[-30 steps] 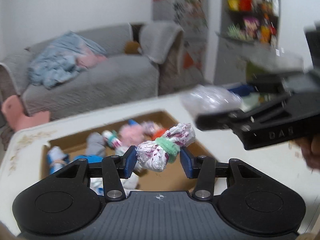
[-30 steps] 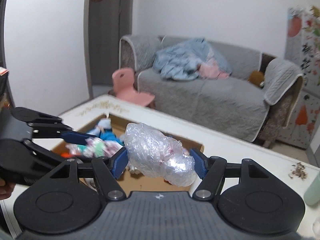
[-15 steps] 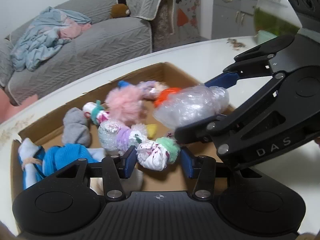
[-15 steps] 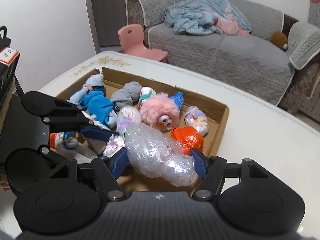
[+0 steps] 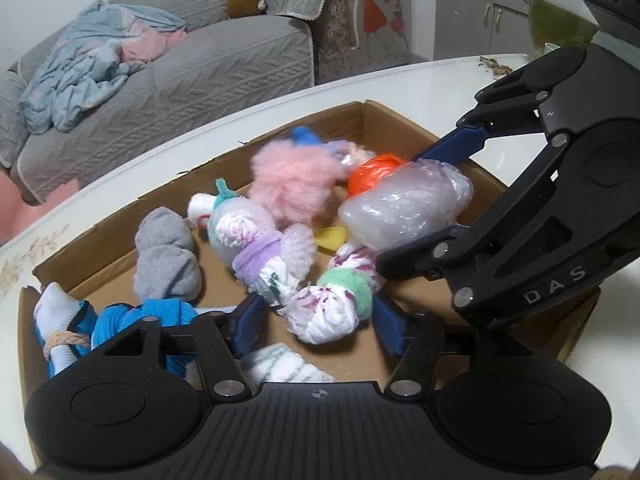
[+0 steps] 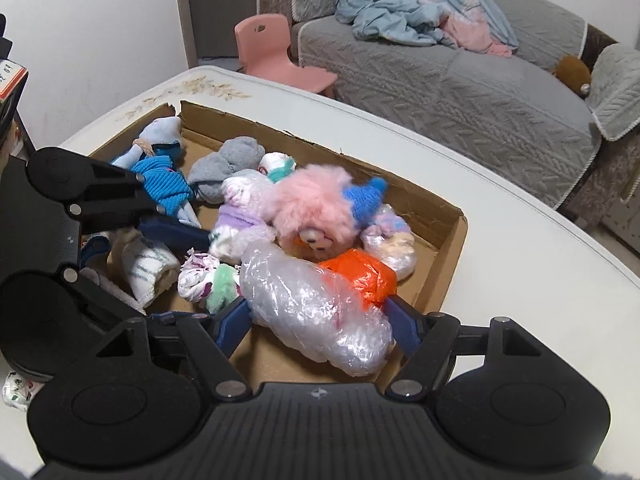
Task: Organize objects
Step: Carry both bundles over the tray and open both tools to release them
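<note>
A shallow cardboard box (image 5: 404, 120) (image 6: 456, 240) on a white table holds several soft bundles. My left gripper (image 5: 316, 326) is low inside the box with its jaws spread around a white-and-purple cloth bundle with a green band (image 5: 332, 304) (image 6: 208, 278); the bundle lies between the pads, with a gap on each side. My right gripper (image 6: 320, 320) (image 5: 436, 188) is shut on a clear plastic-wrapped bundle (image 6: 316, 312) (image 5: 404, 208) and holds it just above the box floor, beside an orange bundle (image 6: 360, 272).
In the box lie a pink fluffy toy (image 5: 296, 184) (image 6: 316, 208), a grey sock ball (image 5: 164, 256), a blue knit bundle (image 6: 160, 184), a purple-banded bundle (image 5: 264, 256) and a striped sock (image 6: 148, 268). A grey sofa (image 6: 460, 80) and pink chair (image 6: 276, 56) stand beyond the table.
Both grippers have come down from above the table into the box. The left jaws have opened wider around the green-banded bundle. The right gripper still holds the plastic bundle.
</note>
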Motion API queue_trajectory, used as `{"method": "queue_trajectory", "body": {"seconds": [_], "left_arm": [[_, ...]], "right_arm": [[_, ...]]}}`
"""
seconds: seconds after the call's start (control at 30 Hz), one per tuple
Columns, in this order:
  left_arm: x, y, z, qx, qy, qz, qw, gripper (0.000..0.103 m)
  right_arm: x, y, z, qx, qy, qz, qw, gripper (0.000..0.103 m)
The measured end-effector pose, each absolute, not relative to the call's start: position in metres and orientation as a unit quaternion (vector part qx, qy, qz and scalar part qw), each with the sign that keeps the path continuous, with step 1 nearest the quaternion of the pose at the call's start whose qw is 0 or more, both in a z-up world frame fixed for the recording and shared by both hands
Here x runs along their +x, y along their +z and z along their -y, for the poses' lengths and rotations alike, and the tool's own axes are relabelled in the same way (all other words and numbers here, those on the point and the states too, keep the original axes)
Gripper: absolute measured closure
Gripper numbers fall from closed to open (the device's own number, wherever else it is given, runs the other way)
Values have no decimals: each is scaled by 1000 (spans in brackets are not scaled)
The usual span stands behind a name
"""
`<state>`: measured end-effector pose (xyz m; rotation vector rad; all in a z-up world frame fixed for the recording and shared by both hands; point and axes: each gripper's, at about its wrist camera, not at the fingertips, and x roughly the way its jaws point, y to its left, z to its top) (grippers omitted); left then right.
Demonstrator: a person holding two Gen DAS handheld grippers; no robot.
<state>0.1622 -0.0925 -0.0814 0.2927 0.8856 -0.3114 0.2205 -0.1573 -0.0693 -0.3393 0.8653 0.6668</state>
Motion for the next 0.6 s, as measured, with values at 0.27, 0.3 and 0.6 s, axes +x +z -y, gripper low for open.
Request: {"method": "queue_trajectory", "body": {"seconds": [0.27,0.3,0.6], "left_arm": [[157,-81,96,159,-154,-433,874,18],[157,-80,97,162,-153,-433,873,18],[156,-71,95,152,-147,-437,874,11]], "right_arm": [[214,-58,154,-179,322,-402,839,5],[214,-57,153,-180,320,-402,839,5],[210,-49,154,-195,314,-409,834,5]]}}
